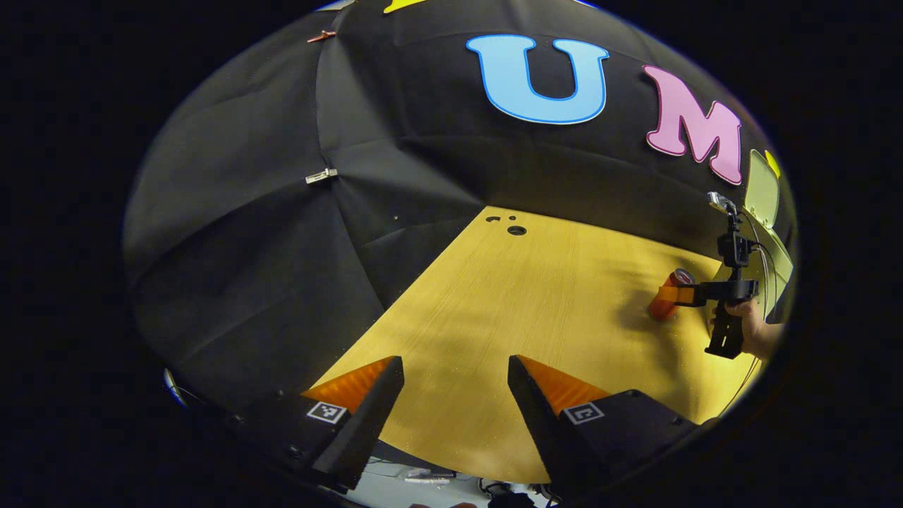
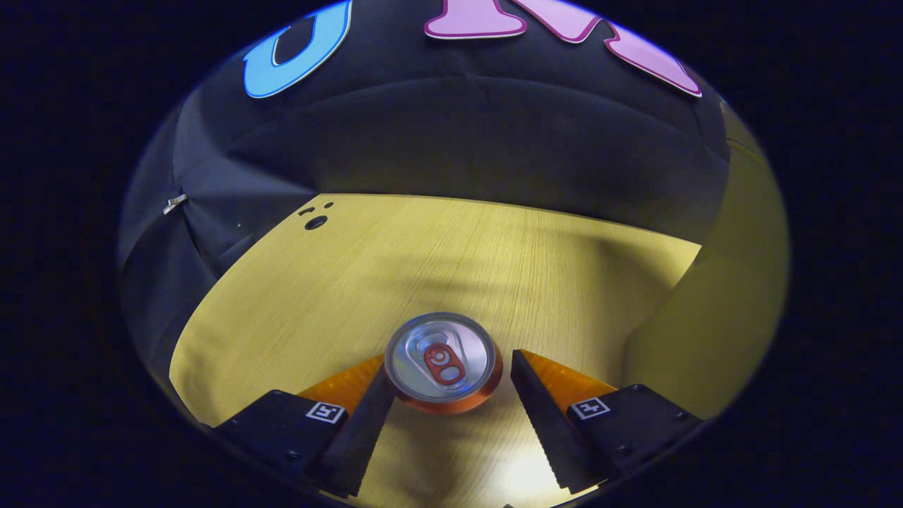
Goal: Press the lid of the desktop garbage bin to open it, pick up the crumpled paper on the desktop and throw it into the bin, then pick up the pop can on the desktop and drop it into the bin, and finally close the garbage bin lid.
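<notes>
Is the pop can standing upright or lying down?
Upright: the pop can stands on the desk, its top and pull tab facing up.

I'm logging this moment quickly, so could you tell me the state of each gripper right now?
Left gripper: open, holding nothing, above the table.
Right gripper: open, fingers on either side of the upright pop can, not yet clamped.

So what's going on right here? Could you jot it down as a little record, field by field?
Surface: wooden desktop
Pop can: upright, between the fingers of the right hand-held gripper
Right hand-held gripper: open around the can, not yet squeezing
Left hand-held gripper: open, nothing between its fingers, above bare desktop
Bin: pale yellow-green, lid raised, beside the can
Person: a hand holding the right hand-held gripper
</notes>
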`<state>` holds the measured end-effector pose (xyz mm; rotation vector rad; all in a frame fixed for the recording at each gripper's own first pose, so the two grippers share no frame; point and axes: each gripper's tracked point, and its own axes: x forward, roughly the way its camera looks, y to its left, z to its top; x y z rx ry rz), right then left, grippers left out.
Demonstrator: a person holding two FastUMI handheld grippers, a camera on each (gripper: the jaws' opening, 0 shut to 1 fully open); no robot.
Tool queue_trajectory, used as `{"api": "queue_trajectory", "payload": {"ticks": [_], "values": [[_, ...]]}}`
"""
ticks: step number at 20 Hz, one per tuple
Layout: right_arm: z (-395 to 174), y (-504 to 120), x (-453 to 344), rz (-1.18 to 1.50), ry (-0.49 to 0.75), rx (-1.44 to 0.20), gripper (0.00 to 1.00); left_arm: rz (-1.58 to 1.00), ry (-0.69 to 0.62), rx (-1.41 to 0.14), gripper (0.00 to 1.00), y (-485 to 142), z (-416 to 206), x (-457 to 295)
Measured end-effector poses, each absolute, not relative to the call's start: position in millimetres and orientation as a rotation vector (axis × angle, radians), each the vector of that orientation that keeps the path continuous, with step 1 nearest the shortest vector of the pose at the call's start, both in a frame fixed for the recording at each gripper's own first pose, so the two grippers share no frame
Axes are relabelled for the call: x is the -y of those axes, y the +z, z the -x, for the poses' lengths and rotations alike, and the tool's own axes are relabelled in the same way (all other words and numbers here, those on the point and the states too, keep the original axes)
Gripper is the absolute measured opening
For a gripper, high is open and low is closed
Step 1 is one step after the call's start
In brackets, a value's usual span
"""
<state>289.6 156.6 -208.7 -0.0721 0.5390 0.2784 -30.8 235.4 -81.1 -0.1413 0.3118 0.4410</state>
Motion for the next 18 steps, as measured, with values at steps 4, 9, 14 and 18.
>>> {"api": "queue_trajectory", "payload": {"ticks": [4,9,14,18], "values": [[-286.2,-205.9,-156.5,0.122,0.303,-0.529,0.79,0.136,0.422,-0.310,0.92,-80.2,29.1,-225.1],[-256.3,-165.7,-160.3,0.161,0.362,-0.461,0.83,0.129,0.368,-0.303,0.95,-81.7,24.0,-205.1],[-216.4,-112.1,-148.3,0.182,0.376,-0.377,0.83,0.091,0.253,-0.284,0.95,-87.2,15.8,-171.1],[-183.5,-64.7,-135.2,0.155,0.360,-0.316,0.83,0.082,0.145,-0.274,0.95,-92.8,18.5,-143.3]]}}
